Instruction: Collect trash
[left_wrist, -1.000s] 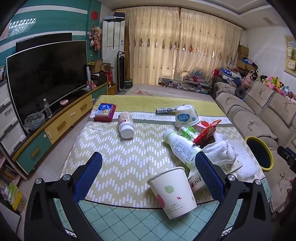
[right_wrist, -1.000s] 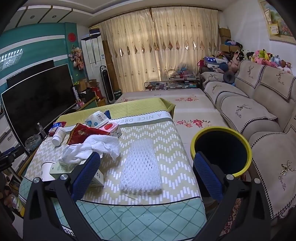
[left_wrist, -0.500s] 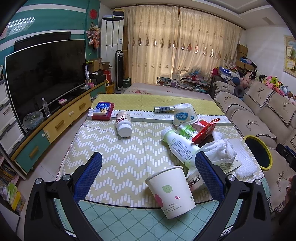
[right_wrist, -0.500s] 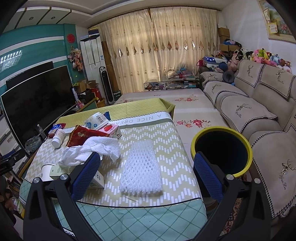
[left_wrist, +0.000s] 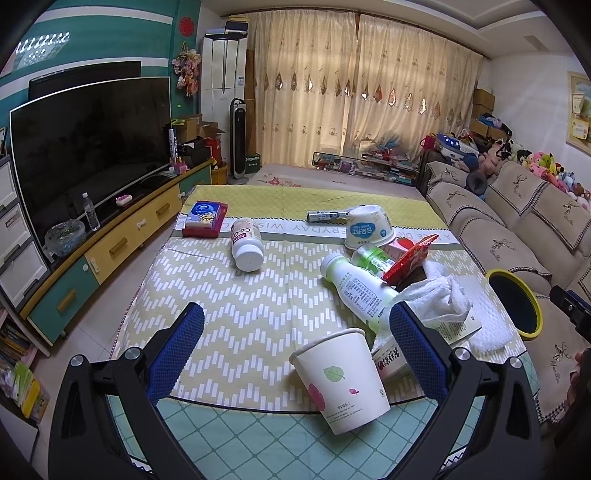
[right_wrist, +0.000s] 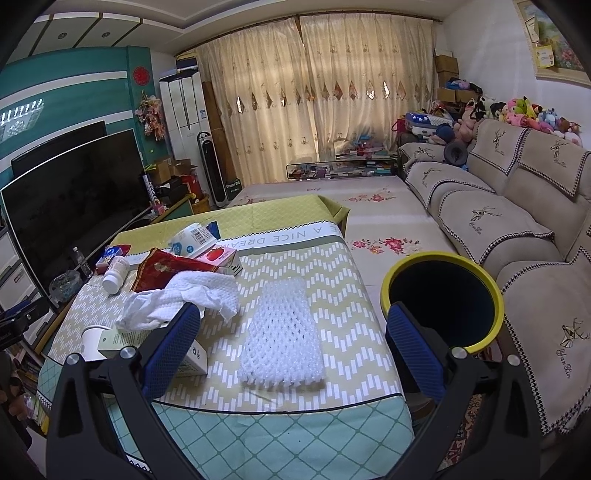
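Left claw: we see our left gripper (left_wrist: 295, 334) spread wide, with nothing between its blue fingers (left_wrist: 415, 341). It hangs over the near edge of the table (left_wrist: 229, 302).
Right claw: our right gripper (right_wrist: 293, 345) is spread wide too, and it holds nothing.
Paper cup: the cup (left_wrist: 341, 378) lies tipped on its side near the table's front edge, just in front of our left gripper.
Milk bottle: the white bottle (left_wrist: 356, 291) lies flat behind the cup, beside a green bottle (left_wrist: 371, 258).
White cloth: the crumpled cloth (right_wrist: 184, 301) sits by the red wrapper (right_wrist: 166, 267) (it partly covers it).
Foam net: the white foam net (right_wrist: 282, 338) lies flat on the table, right in front of our right gripper.
Pill bottle: the small white bottle (left_wrist: 246, 248) lies on its side, well apart from the pile.
Bowl: the white bowl (left_wrist: 369, 227) sits upside down at the back.
Trash bin: the black bin (right_wrist: 441, 297) with a yellow rim stands on the floor between the table and the sofa (right_wrist: 517, 221).
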